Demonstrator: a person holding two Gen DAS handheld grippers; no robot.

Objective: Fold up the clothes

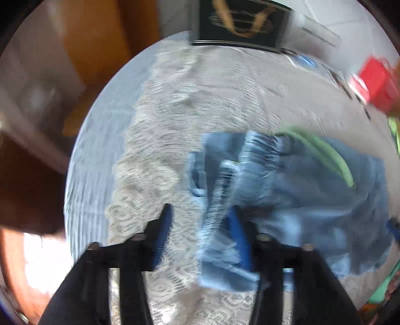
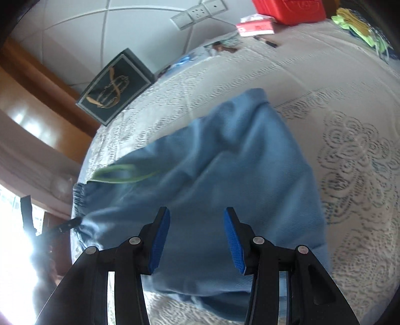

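Observation:
A blue garment (image 2: pixel 225 175) with an elastic waistband and a green drawstring (image 2: pixel 117 172) lies spread on the lace-covered round table (image 2: pixel 350 155). My right gripper (image 2: pixel 197 225) hovers just above its near part, open, with nothing between the blue pads. In the blurred left wrist view the garment (image 1: pixel 287 187) is bunched. Its gathered waistband edge lies between the fingers of my left gripper (image 1: pixel 200 225) and drapes against the right finger (image 1: pixel 237 237). The left finger (image 1: pixel 163 225) stands apart from the cloth, over bare lace, so the jaws are open.
A dark box with a gold emblem (image 2: pixel 115 87) stands at the table's far edge. A red box (image 2: pixel 290 10) and yellow-green cloth (image 2: pixel 360 22) sit at the far right. Wooden furniture (image 1: pixel 95 50) lies beyond the table's left edge.

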